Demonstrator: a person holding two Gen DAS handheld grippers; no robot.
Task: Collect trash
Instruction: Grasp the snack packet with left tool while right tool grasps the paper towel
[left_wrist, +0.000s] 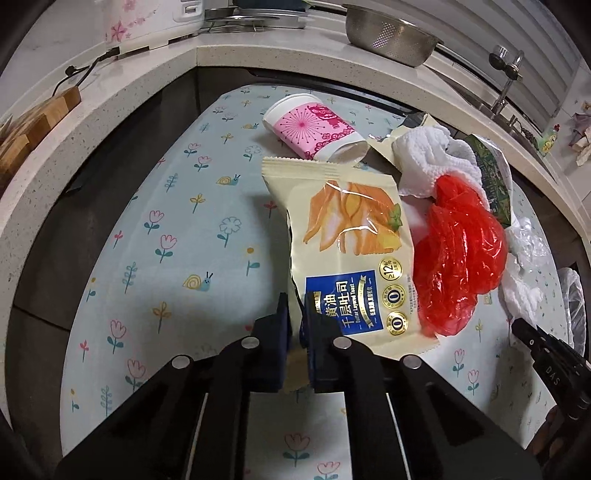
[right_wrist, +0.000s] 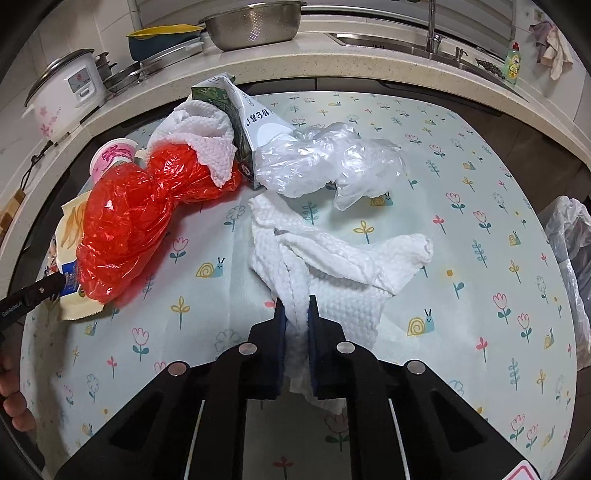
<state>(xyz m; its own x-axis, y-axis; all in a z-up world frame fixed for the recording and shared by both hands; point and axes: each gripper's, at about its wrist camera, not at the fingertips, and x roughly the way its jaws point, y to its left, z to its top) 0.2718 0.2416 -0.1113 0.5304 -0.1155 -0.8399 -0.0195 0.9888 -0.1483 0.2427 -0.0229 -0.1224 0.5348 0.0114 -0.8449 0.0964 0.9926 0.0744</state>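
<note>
Nearest the left tool (left_wrist: 294, 314), a cream toast wrapper (left_wrist: 347, 236) lies flat on the flowered counter (left_wrist: 155, 229), its lower corner clamped between the blue pads; the right tool (right_wrist: 296, 314) is likewise pinched shut on a fold of white paper towel (right_wrist: 332, 266), most of which sprawls loose on the cloth; both grips look firm, though neither piece seems lifted clear yet. Just beyond the wrapper sits a crumpled red bag (left_wrist: 458, 254), touching its right edge and partly overlapping it; a second wad of towel (right_wrist: 199, 129) rests against the bag's far end, beside a squashed green carton (right_wrist: 236, 122) and a clear plastic bag (right_wrist: 325, 158); a pink cup (left_wrist: 314, 129) lies on its side farther back. By the counter's right edge hangs what looks like a bin liner (right_wrist: 569, 240).

I'd judge this the pick-up step, two pieces taken at once; next comes lifting both clear without dragging the red bag along, then carrying them to that liner, and letting go only once over its mouth; a trailing towel could snag.
</note>
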